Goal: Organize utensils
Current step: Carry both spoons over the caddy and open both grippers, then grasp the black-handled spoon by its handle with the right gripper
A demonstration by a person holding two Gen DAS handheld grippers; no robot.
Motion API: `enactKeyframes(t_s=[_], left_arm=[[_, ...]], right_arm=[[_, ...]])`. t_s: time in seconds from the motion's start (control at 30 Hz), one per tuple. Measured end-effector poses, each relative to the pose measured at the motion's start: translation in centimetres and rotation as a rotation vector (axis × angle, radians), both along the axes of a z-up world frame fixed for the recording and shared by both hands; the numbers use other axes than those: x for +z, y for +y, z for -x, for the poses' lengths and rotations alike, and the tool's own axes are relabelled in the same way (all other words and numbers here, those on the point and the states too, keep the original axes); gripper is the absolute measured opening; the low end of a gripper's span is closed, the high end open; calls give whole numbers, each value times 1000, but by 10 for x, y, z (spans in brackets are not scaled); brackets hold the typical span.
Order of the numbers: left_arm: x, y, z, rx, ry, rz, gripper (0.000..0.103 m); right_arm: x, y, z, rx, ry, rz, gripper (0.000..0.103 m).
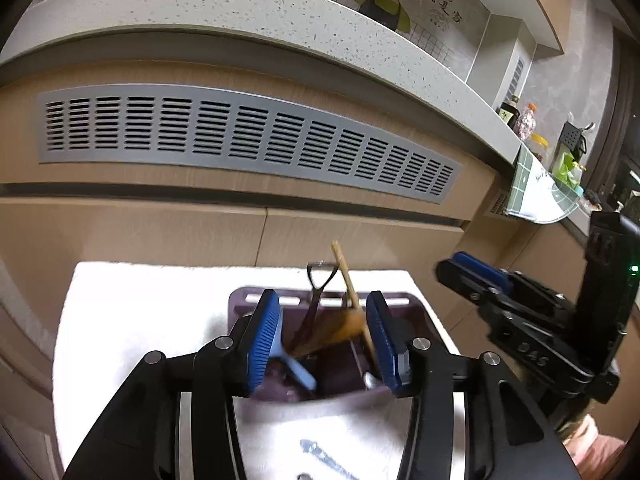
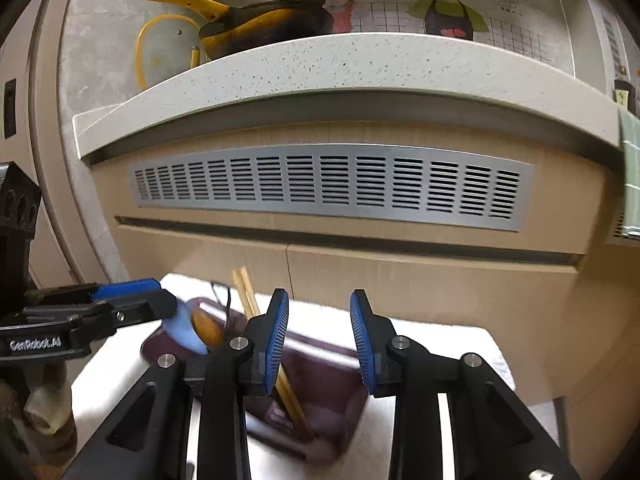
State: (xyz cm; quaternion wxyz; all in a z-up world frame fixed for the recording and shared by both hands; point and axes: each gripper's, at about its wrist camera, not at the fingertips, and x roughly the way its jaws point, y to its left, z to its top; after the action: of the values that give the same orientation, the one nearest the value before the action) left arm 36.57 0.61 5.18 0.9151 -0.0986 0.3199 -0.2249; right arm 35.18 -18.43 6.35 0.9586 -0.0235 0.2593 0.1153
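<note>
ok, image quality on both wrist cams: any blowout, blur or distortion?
Left wrist: white cloth blown out, utensils in the purple holder motion-smeared, counter edge bowed by fisheye. Right wrist: cloth overexposed, chopsticks and blue spoon blurred, vent grille curved.

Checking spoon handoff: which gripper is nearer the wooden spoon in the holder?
Left. The left gripper has its fingers either side of the wooden spoon. The right gripper is off to that spoon's right, over the purple holder, fingers apart.
</note>
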Motion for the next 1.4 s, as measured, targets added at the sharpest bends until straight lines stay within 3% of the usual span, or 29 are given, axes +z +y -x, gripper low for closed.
enactKeyframes(t_s=[0.1,0.2,0.3,0.47,0.6,0.77,0.9,0.97,1.17,1.33,1.4], left_arm=[[-3,7,19,25,14,-15,47],[-10,11,37,40,36,-43,49],[-27,19,58,64,77,-90,55],[-57,35,83,114,147,-135,56],[-78,51,98,142,203,-122,56],[-90,61,113,146,230,-105,61],[-92,63,113,145,243,-92,62],[-93,62,112,140,250,-88,62],[-96,41,105,65,270,-88,62],[-100,0,77,-171,332,3,62],[-102,-19,64,-222,343,-14,62]], right_arm=[[-3,6,22,25,45,29,30],[-19,18,50,63,102,67,41],[-45,35,74,118,180,101,45],[-98,60,105,211,364,85,44],[-122,78,115,251,449,74,36],[-138,88,103,222,482,105,35],[-139,99,99,205,456,172,14],[-136,101,99,203,469,180,13],[-104,59,99,139,446,103,11],[-100,6,99,14,444,61,11],[-105,-11,101,-22,461,40,11]])
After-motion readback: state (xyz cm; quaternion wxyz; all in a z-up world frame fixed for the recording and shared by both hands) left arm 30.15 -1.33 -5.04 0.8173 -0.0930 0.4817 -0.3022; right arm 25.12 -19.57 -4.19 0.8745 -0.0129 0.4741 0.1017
